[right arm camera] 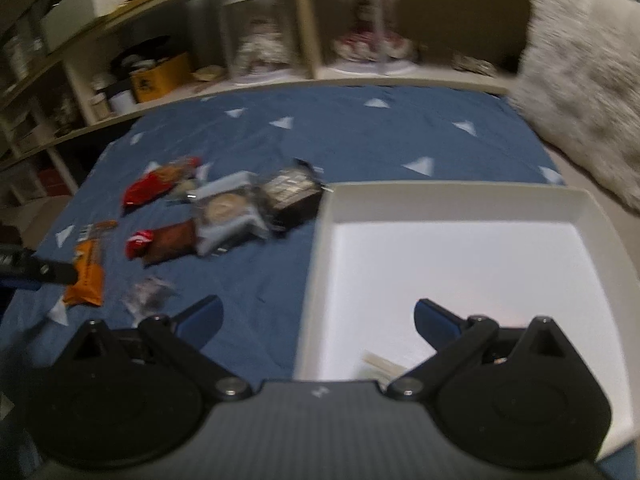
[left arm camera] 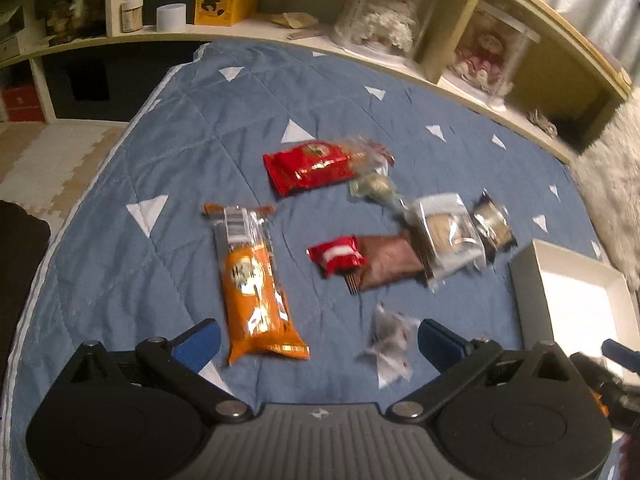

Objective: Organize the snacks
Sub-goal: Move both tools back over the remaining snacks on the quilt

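Several wrapped snacks lie on a blue quilt (left arm camera: 160, 160): an orange pack (left arm camera: 256, 284), a large red pack (left arm camera: 312, 166), a small red pack (left arm camera: 338, 256), a brown pack (left arm camera: 388, 262), a clear cookie pack (left arm camera: 446, 236), a dark pack (left arm camera: 492, 224) and a small clear pack (left arm camera: 390, 344). My left gripper (left arm camera: 318, 340) is open and empty above the quilt, between the orange pack and the small clear pack. My right gripper (right arm camera: 318, 320) is open and empty over the left wall of a white box (right arm camera: 316, 264). The snacks (right arm camera: 224, 208) lie left of the box.
A shelf unit (left arm camera: 360, 40) with jars and a yellow box (left arm camera: 224, 0) runs along the far side. A furry cushion (right arm camera: 580, 92) lies at the right. A pale slip (right arm camera: 380, 364) lies in the box's near corner. The left gripper's arm (right arm camera: 36, 268) shows at the left edge.
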Demonstrator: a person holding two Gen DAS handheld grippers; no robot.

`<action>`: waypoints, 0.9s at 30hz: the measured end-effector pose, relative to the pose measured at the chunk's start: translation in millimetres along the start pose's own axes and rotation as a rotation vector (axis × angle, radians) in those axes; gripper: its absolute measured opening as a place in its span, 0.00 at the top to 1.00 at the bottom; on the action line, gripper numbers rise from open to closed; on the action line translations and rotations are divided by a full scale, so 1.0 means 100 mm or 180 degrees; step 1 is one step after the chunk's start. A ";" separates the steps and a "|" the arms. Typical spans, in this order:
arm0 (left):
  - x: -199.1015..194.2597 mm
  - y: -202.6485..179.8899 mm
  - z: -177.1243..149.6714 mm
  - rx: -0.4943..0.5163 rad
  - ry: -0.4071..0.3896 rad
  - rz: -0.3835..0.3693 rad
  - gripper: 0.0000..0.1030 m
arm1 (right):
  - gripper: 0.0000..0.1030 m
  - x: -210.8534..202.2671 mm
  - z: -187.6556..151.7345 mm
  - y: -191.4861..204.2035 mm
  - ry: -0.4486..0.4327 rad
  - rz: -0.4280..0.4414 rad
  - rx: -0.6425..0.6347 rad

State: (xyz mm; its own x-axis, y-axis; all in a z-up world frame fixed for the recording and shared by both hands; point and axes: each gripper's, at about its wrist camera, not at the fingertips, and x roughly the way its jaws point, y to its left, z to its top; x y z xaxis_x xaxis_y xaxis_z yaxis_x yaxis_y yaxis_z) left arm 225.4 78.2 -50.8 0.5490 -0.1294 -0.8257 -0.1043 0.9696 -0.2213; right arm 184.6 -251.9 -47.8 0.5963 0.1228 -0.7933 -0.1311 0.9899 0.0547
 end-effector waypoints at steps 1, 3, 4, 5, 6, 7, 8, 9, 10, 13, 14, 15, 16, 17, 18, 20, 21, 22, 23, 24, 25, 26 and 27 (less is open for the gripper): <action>0.03 0.01 0.03 -0.0006 -0.0013 0.0011 0.00 | 0.01 0.04 0.01 0.06 -0.0029 0.0037 -0.0043; 0.08 0.04 0.08 -0.0018 -0.0052 0.0059 0.00 | 0.01 0.09 0.03 0.20 -0.0121 0.0098 -0.0146; 0.12 0.06 0.10 -0.0032 -0.0075 0.0097 0.00 | 0.01 0.11 0.04 0.28 -0.0178 0.0138 -0.0217; 0.16 0.08 0.13 -0.0058 -0.0089 0.0146 0.00 | 0.00 0.15 0.05 0.34 -0.0227 0.0174 -0.0288; 0.20 0.10 0.15 -0.0086 -0.0088 0.0183 0.00 | 0.00 0.18 0.06 0.40 -0.0260 0.0203 -0.0334; 0.25 0.13 0.17 -0.0117 -0.0074 0.0208 0.00 | 0.00 0.21 0.06 0.46 -0.0284 0.0240 -0.0370; 0.30 0.16 0.18 -0.0151 -0.0054 0.0221 0.00 | 0.00 0.26 0.07 0.51 -0.0296 0.0279 -0.0403; 0.34 0.19 0.19 -0.0183 -0.0038 0.0228 0.00 | 0.00 0.30 0.07 0.56 -0.0303 0.0322 -0.0434; 0.38 0.21 0.20 -0.0222 -0.0018 0.0233 0.00 | 0.00 0.33 0.06 0.60 -0.0311 0.0368 -0.0471; 0.48 0.27 0.20 -0.0319 0.0026 0.0199 0.00 | 0.00 0.45 0.03 0.76 -0.0317 0.0500 -0.0688; 0.50 0.29 0.21 -0.0368 0.0032 0.0165 0.00 | 0.00 0.50 0.02 0.80 -0.0305 0.0577 -0.0776; 0.52 0.29 0.20 -0.0405 0.0038 0.0131 0.00 | 0.00 0.55 0.03 0.85 -0.0280 0.0665 -0.0833; 0.55 0.30 0.21 -0.0451 0.0049 0.0077 0.00 | 0.00 0.59 0.04 0.90 -0.0239 0.0782 -0.0889; 0.56 0.30 0.21 -0.0483 0.0059 0.0033 0.00 | 0.00 0.63 0.04 0.93 -0.0194 0.0892 -0.0941; 0.58 0.30 0.20 -0.0514 0.0071 -0.0018 0.00 | 0.01 0.65 0.05 0.95 -0.0152 0.0984 -0.0985; 0.60 0.30 0.20 -0.0549 0.0090 -0.0092 0.00 | 0.03 0.70 0.07 0.99 -0.0075 0.1185 -0.1065; 0.60 0.29 0.20 -0.0558 0.0095 -0.0103 0.00 | 0.06 0.73 0.09 1.00 -0.0046 0.1268 -0.1104; 0.61 0.28 0.20 -0.0559 0.0100 -0.0105 0.00 | 0.07 0.75 0.10 1.02 -0.0024 0.1338 -0.1140; 0.61 0.28 0.20 -0.0546 0.0107 -0.0101 0.00 | 0.10 0.78 0.11 1.04 -0.0009 0.1396 -0.1169; 0.61 0.27 0.20 -0.0527 0.0114 -0.0094 0.00 | 0.12 0.81 0.12 1.06 0.0001 0.1428 -0.1180; 0.61 0.27 0.21 -0.0517 0.0115 -0.0085 0.00 | 0.13 0.85 0.14 1.08 0.0020 0.1465 -0.1189; 0.60 0.27 0.20 -0.0513 0.0112 -0.0073 0.00 | 0.16 0.89 0.15 1.10 0.0050 0.1514 -0.1196; 0.60 0.27 0.20 -0.0518 0.0110 -0.0066 0.00 | 0.18 0.91 0.15 1.11 0.0082 0.1552 -0.1195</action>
State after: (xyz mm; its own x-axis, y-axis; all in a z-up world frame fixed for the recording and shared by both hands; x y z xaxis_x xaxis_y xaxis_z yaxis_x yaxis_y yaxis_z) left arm 272.3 100.9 -95.8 0.5238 -0.1588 -0.8369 -0.2277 0.9206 -0.3172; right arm 236.4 -129.4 -104.7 0.3787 0.5486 -0.7454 -0.6566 0.7269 0.2014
